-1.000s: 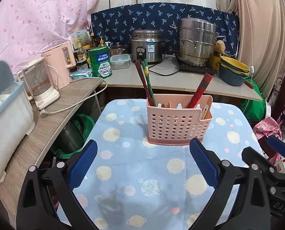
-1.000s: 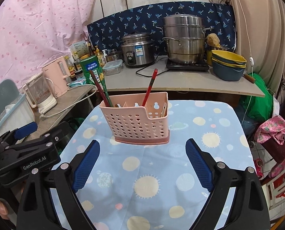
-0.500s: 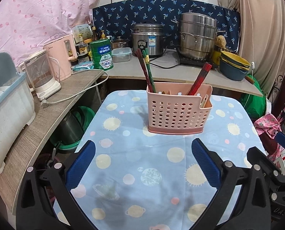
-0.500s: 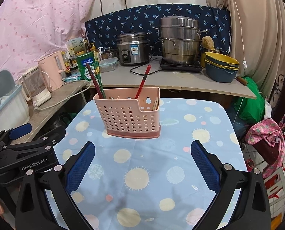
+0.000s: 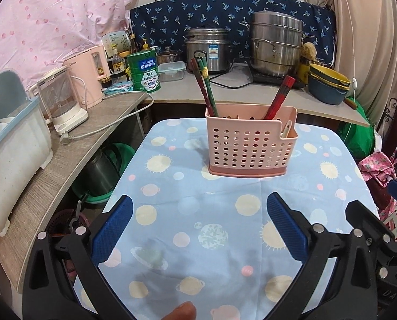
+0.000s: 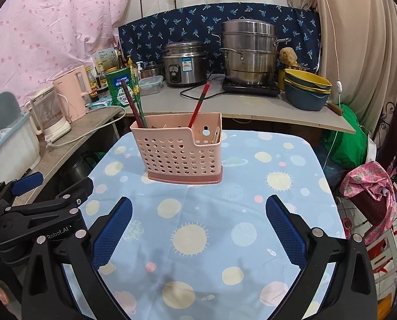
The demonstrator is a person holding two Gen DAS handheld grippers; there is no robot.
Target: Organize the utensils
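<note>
A: Where's the caddy?

B: Pink caddy (image 5: 250,140) sits upper centre in my left view, on the blue cloth (image 5: 219,213). In my right view it's (image 6: 179,148) centre-left, also standing upright on the cloth (image 6: 251,200).

A: What's in it?

B: Dark chopsticks (image 5: 205,85) lean left out of the left end. Red chopsticks (image 5: 279,96) lean right from the middle. A pale utensil (image 5: 286,129) sits in the low right compartment; can't tell what kind.

A: Grippers?

B: My left gripper (image 5: 198,229) has its jaws wide apart, nothing between them but cloth. My right gripper (image 6: 198,229) is also spread wide and empty. Both are well short of the caddy.

A: Change from a second ago?

B: Right jaws spread a bit wider than they were; the blue pads (image 6: 113,232) now sit further out in frame. In my left view the caddy sits a little lower and looks larger. A fingertip (image 5: 182,310) now shows at the bottom edge; it wasn't there before. In my right view the caddy shifted slightly right from where it was. Chopsticks haven't moved in the caddy.

A: Do the grippers see each other?

B: Left gripper (image 6: 38,213) shows at the left edge of my right view. Right gripper (image 5: 380,229) shows at the lower right edge of my left view.
</note>
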